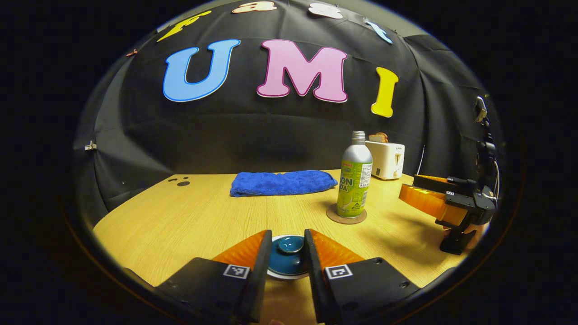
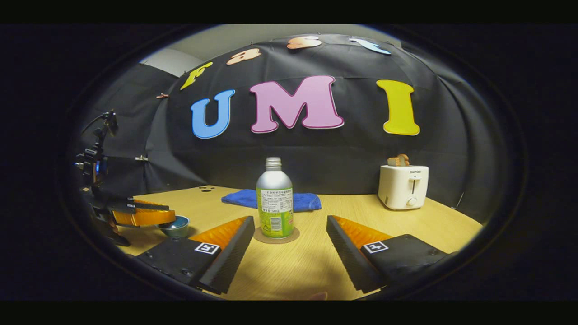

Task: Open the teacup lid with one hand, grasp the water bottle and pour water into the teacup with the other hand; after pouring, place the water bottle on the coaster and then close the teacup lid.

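**Lid's lined up between my left fingers, bottle's dead ahead of the right**

Left gripper view first: my left gripper (image 1: 287, 257) has its fingers on either side of the teacup lid (image 1: 289, 253). The lid sits on the teacup, knob up, right in the gap. The fingers look close to the lid's rim on both sides, but I honestly can't tell if they're pressing on it or just flanking it. Farther off and to the right, the water bottle (image 1: 355, 178) stands upright on the coaster (image 1: 346, 215), with my other gripper hanging beyond it near the table (image 1: 180, 212) edge. Blue towel (image 1: 282, 182) and a white toaster (image 1: 386, 159) sit at the back.

Right gripper view: my right gripper (image 2: 289, 246) is spread wide with nothing in it. The bottle is straight in front, centred on the gap, long axis vertical, cap end up, a little way ahead of the fingertips. The teacup (image 2: 175, 226) is off to the left, under the left gripper.

So, my read: the lid comes straight up with the left hand, and the right just pushes forward to close around the bottle's body. The right one's clearly nearer the bottle.
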`<action>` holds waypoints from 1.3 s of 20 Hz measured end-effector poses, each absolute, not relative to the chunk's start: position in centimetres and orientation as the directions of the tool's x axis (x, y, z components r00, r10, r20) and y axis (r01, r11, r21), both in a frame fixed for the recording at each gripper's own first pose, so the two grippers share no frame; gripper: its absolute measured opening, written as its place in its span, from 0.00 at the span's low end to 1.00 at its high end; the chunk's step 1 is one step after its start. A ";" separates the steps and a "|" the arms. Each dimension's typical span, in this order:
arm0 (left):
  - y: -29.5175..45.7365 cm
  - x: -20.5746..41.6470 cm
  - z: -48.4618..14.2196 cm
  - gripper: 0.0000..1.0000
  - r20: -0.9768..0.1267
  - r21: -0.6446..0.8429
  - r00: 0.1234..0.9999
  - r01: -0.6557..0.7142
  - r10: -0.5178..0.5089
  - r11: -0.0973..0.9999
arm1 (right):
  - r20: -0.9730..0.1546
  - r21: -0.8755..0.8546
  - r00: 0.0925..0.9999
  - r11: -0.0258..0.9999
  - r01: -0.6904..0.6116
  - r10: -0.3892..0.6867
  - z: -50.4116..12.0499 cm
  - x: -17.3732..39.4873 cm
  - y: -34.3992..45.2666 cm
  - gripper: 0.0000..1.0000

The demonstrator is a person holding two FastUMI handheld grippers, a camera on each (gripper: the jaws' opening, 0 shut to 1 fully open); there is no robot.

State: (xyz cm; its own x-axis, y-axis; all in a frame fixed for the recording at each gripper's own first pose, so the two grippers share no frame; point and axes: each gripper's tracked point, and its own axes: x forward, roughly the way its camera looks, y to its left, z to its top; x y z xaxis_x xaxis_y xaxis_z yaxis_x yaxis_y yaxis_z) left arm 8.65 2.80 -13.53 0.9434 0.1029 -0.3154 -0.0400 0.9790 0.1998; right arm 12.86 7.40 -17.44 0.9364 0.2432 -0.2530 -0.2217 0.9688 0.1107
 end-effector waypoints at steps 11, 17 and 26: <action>1.3 8.2 -7.7 0.82 -0.050 0.038 0.996 -0.078 0.080 0.996 | -0.253 0.105 0.941 0.974 -0.203 0.223 -17.5 12.9 7.1 0.99; 0.7 8.2 -8.9 0.84 -0.047 0.013 0.992 -0.115 0.116 0.993 | -0.253 0.105 0.942 0.974 -0.202 0.223 -17.5 13.0 7.1 0.99; 1.0 8.4 -9.1 0.84 -0.065 0.011 0.991 -0.116 0.117 0.993 | -0.252 0.105 0.942 0.974 -0.202 0.223 -18.1 12.9 6.9 0.99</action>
State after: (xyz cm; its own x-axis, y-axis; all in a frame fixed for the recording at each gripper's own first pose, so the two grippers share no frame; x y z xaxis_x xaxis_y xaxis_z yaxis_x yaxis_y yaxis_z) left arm 8.44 1.02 -9.10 0.9910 0.1169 -0.0652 -0.1164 0.9931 0.0113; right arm 12.90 6.93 -18.12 0.9415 0.2230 -0.2525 -0.2024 0.9736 0.1051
